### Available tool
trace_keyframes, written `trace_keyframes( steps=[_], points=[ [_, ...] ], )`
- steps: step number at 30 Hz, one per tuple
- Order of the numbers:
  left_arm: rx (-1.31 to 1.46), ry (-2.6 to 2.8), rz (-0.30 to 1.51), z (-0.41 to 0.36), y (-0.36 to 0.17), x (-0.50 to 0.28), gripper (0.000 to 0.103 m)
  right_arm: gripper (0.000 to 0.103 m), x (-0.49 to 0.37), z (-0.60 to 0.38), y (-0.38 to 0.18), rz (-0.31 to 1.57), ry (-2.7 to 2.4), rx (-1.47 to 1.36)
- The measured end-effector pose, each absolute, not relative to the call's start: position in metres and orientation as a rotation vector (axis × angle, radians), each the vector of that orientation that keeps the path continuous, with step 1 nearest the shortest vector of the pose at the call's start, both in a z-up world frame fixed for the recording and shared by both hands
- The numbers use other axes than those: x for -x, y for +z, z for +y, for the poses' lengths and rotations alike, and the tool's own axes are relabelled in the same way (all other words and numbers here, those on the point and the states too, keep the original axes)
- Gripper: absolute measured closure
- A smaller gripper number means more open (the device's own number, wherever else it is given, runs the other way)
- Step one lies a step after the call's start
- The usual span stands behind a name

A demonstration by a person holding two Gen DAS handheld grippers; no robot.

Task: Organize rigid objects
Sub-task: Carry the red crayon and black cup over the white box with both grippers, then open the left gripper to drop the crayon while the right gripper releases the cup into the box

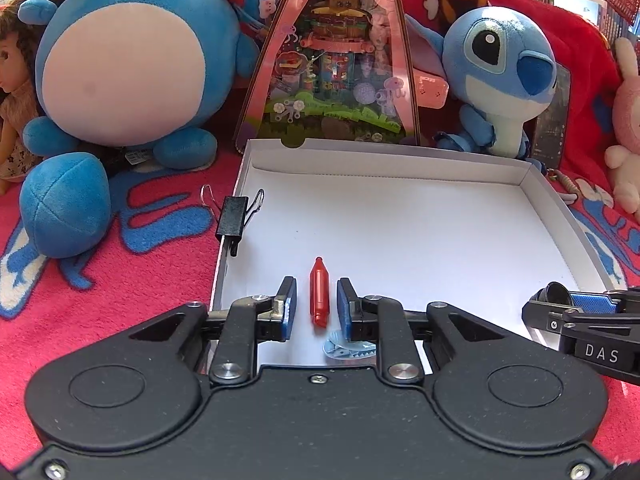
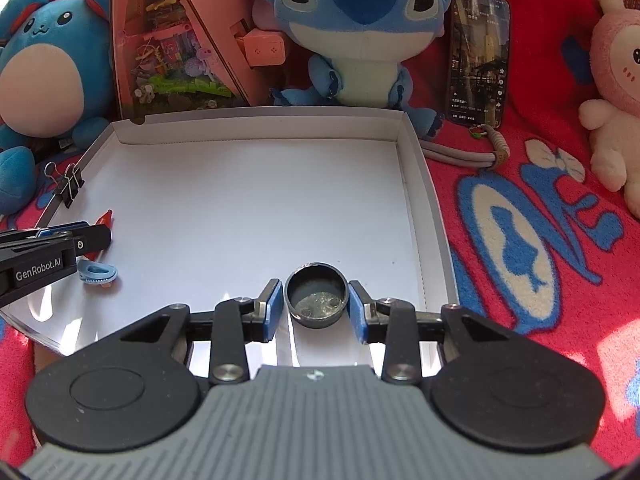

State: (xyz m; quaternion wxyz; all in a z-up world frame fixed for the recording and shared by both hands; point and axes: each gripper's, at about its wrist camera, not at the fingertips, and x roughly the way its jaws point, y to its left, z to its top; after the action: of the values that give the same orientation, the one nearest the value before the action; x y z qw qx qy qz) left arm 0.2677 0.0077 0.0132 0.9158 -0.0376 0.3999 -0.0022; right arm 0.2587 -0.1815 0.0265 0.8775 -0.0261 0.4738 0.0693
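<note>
Inside one white tray (image 1: 400, 184): one red bottle (image 1: 319, 293) between spread left tongs (image 1: 317, 307), one black cap (image 2: 316, 295) pinched by right tongs (image 2: 316, 304), one blue gear (image 2: 97, 272), one binder clip (image 1: 234, 216) on the rim.

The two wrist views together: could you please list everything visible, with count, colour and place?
Tray: one, white, on the blanket.
Bottle-shaped piece: one, red, in the tray between the left fingers, not touched.
Round cap: one, dark, in the tray between the right pads.
Toothed piece: one, light blue, tray's near left.
Binder clip: one, black, on the tray's left wall.
Plush toys: round blue, Stitch, pink rabbit, behind the tray.
Toy box: one, pink, behind the tray.
Phone: one, dark, leaning at the back right.
Blanket: red.
Left gripper: open.
Right gripper: around the cap.
</note>
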Motion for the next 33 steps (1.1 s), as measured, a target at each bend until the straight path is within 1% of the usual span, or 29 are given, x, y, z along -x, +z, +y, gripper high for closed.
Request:
trace_keyframes(
  steps=[1,2,3,6,7,9,10,12,14,18,22,33],
  points=[
    [0.082,-0.002,0.822,0.008,0.014,-0.267,0.066,0.048,-0.258,-0.182,0.027,0.985,0.149,0.052],
    [0.088,0.002,0.821,0.009,0.015,-0.265,0.059,0.045,-0.258,-0.182,0.027,0.984,0.151,0.051],
    [0.093,0.0,0.818,0.01,0.017,-0.264,0.056,0.039,-0.257,-0.181,0.027,0.982,0.15,0.053],
    [0.105,-0.012,0.805,0.012,0.023,-0.257,0.043,0.033,-0.253,-0.181,0.027,0.974,0.148,0.062],
    [0.108,-0.016,0.798,0.013,0.026,-0.253,0.04,0.031,-0.251,-0.182,0.028,0.97,0.148,0.061],
    [0.116,-0.029,0.78,0.015,0.032,-0.245,0.026,0.023,-0.245,-0.184,0.031,0.948,0.146,0.058],
    [0.123,-0.031,0.768,0.016,0.035,-0.24,0.023,0.021,-0.242,-0.184,0.033,0.936,0.15,0.057],
    [0.127,-0.044,0.751,0.017,0.041,-0.23,0.021,0.014,-0.233,-0.187,0.038,0.911,0.16,0.051],
    [0.111,-0.067,0.74,0.016,0.046,-0.219,0.02,0.013,-0.224,-0.19,0.044,0.887,0.176,0.044],
    [0.068,-0.111,0.701,0.014,0.054,-0.192,0.018,0.005,-0.201,-0.196,0.054,0.831,0.206,0.054],
    [0.043,-0.145,0.681,0.013,0.057,-0.166,0.018,0.0,-0.176,-0.2,0.061,0.783,0.237,0.06],
    [0.044,-0.21,0.683,0.007,0.045,-0.107,0.018,0.0,-0.124,-0.208,0.065,0.704,0.275,0.08]
  ],
)
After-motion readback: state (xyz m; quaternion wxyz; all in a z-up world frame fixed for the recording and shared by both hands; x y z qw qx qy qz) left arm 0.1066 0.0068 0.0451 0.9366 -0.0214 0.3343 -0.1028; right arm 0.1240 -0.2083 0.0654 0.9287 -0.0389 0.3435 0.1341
